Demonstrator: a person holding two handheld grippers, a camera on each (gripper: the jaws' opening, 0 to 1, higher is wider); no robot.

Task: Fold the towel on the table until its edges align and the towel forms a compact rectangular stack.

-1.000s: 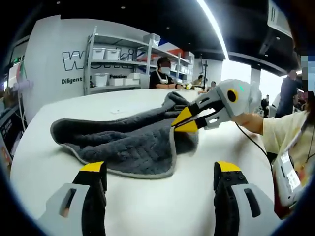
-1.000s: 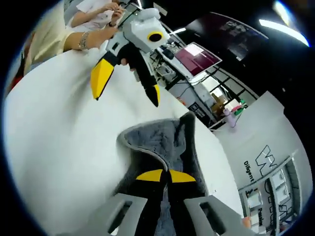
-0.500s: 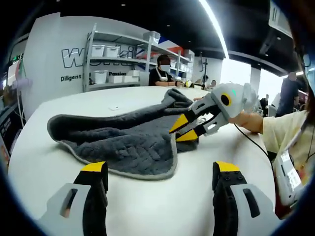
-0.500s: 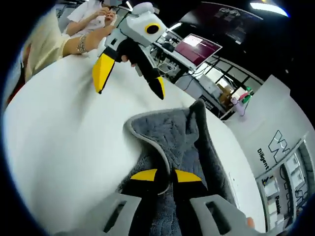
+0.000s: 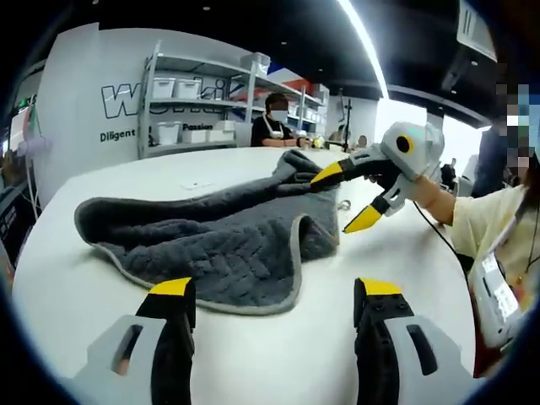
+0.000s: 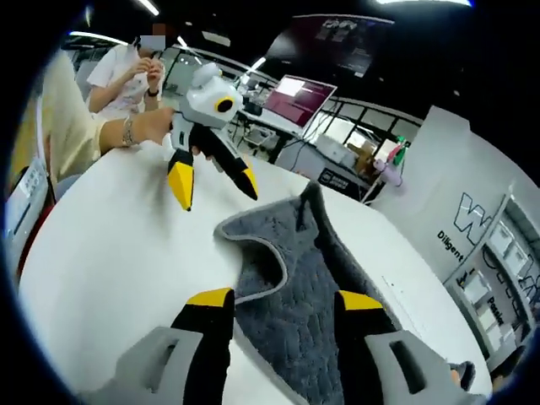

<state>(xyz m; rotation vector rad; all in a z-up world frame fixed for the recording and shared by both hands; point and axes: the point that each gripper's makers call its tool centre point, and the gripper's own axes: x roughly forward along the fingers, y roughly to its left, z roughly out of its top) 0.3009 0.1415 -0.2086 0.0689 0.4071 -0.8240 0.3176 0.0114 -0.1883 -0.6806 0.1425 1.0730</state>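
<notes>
Your left gripper (image 5: 266, 291) and right gripper (image 6: 275, 299) both hang spread and empty above the white table (image 5: 76, 287), where the grey towel (image 5: 224, 240) lies rumpled, with shelves (image 5: 181, 110) of bins behind.

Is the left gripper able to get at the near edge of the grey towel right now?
Probably yes. The left gripper is open, and the grey towel lies just ahead on the white table with nothing between them.
</notes>
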